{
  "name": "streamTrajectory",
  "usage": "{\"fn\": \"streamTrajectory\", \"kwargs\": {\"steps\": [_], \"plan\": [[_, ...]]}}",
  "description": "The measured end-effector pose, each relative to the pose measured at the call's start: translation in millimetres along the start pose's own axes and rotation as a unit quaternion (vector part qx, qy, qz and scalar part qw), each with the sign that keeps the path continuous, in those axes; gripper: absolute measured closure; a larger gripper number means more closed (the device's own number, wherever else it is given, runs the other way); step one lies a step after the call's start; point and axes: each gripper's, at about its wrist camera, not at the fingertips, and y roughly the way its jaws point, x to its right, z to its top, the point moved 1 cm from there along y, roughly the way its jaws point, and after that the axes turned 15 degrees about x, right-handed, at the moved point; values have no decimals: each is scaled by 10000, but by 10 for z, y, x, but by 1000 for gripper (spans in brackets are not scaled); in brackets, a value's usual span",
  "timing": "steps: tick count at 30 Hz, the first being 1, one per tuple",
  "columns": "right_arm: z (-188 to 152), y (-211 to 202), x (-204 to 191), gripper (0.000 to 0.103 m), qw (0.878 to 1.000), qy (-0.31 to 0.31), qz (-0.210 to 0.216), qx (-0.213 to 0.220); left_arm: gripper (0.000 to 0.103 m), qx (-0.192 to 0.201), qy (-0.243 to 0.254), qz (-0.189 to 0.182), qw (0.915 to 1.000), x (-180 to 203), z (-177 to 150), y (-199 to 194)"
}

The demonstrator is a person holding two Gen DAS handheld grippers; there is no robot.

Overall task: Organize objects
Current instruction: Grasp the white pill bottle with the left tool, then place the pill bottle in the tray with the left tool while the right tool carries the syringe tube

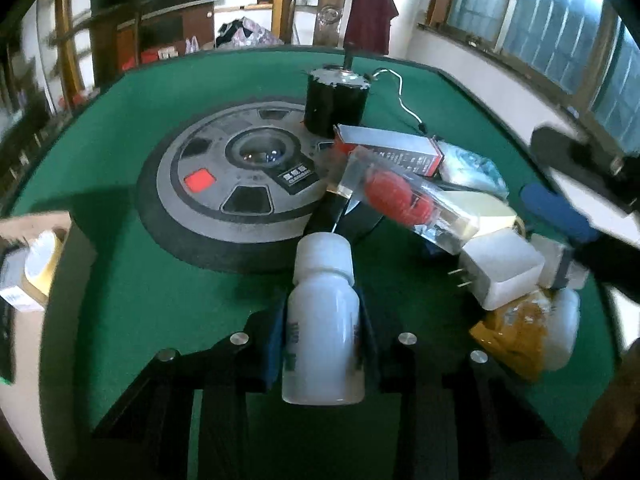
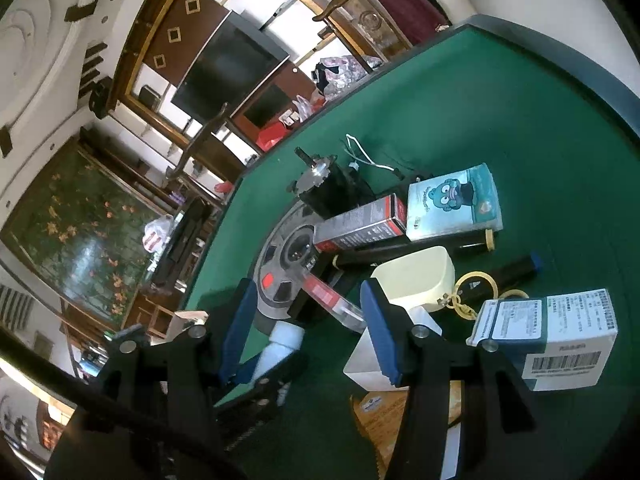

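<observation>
The left hand-held gripper (image 1: 322, 344) clamps a white bottle (image 1: 322, 320) just above the green surface (image 1: 160, 292), near the round grey console (image 1: 236, 184); the right hand-held gripper (image 2: 308, 328) hangs open, holding nothing

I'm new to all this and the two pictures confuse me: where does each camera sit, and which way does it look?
Left wrist view: sits on the left gripper, looking forward over the green table; its jaws show, shut on a white bottle.
Right wrist view: sits on the right gripper, tilted, looking across the same table toward the room; its open jaws show, empty.
Shared: the white bottle, the black motor and the red and grey box.
</observation>
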Motion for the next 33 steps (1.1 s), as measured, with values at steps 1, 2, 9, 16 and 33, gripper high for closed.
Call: {"fn": "streamTrajectory", "kwargs": {"steps": [1,2,9,16,33], "plan": [[-10,18,-11,51,10000,-57,-35,-17,74,-30,-101,-59,9999,-41,-8,-29],[-30,41,-25,51,9998,-158,-100,-32,74,-37,-206,-112,9997,-79,-15,-68],[-131,170,-256,51,9946,-924,-420,-236,74,234,-657,-550,9960,-335,13,-687],[-208,702,-567,51,9579,-2463,-1095,-987,74,782,-757,-501,9928,-689,68,-1287],[-184,457,-529,93,9812,-1371,-727,-1150,74,946,-1582,484,9817,-2018,-257,-1578]]}}
